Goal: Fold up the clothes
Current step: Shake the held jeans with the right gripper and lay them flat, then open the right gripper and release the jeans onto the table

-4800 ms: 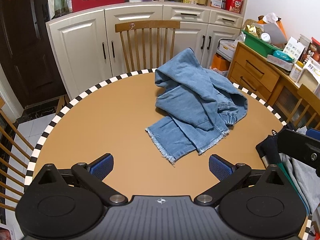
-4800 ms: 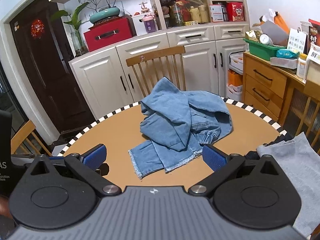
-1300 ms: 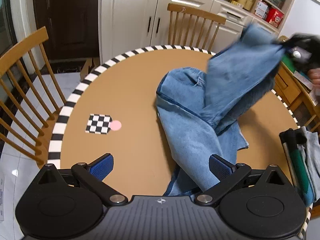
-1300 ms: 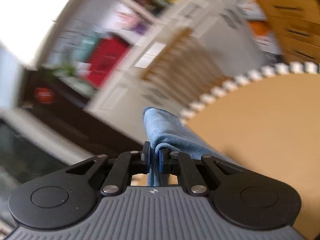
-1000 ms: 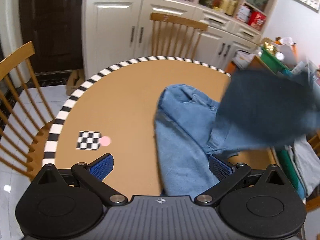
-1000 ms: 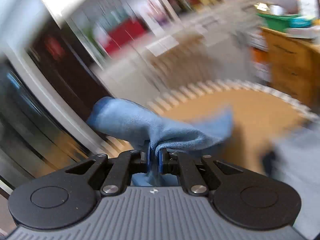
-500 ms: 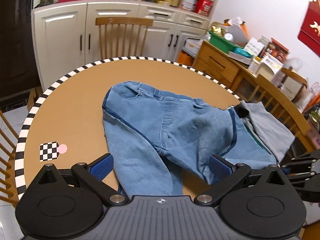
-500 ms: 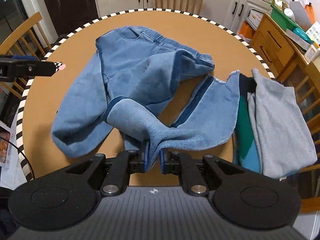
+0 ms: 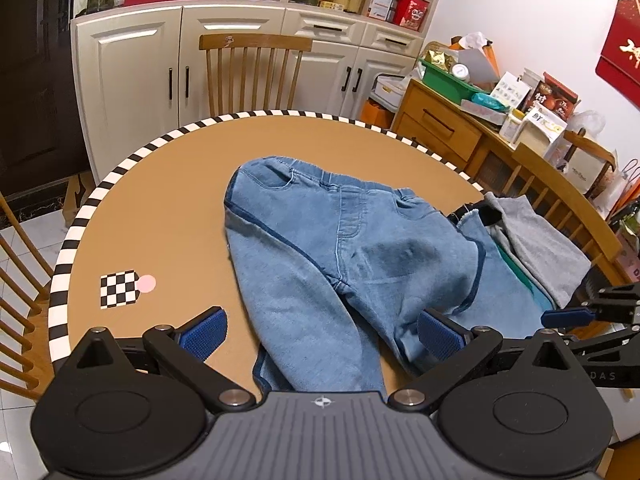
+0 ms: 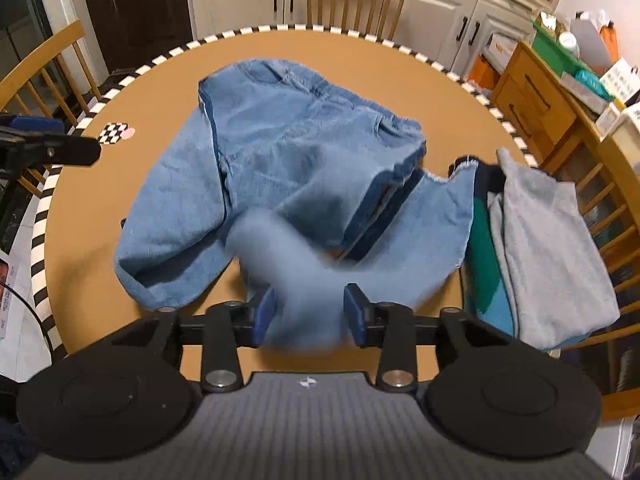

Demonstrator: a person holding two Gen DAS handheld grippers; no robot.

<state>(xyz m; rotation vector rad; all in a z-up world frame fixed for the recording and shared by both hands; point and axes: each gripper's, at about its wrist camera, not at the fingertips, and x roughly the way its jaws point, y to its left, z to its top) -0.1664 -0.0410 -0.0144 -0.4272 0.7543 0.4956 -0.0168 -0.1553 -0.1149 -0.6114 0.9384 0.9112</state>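
The jeans (image 10: 304, 152) are no longer clamped: the right gripper (image 10: 310, 314) is now parted around blurred denim. The left gripper (image 9: 322, 332) remains wide open, empty.

I count one pair of blue jeans (image 9: 332, 248) spread on the round surface (image 9: 168, 184). At three o'clock sits one stack of folded clothes (image 10: 548, 248). One checkered marker (image 9: 119, 289) lies at nine o'clock. I see two tongs: left (image 9: 322, 334) and right (image 10: 310, 312). Three wooden chairs (image 9: 256, 72) ring the surface.
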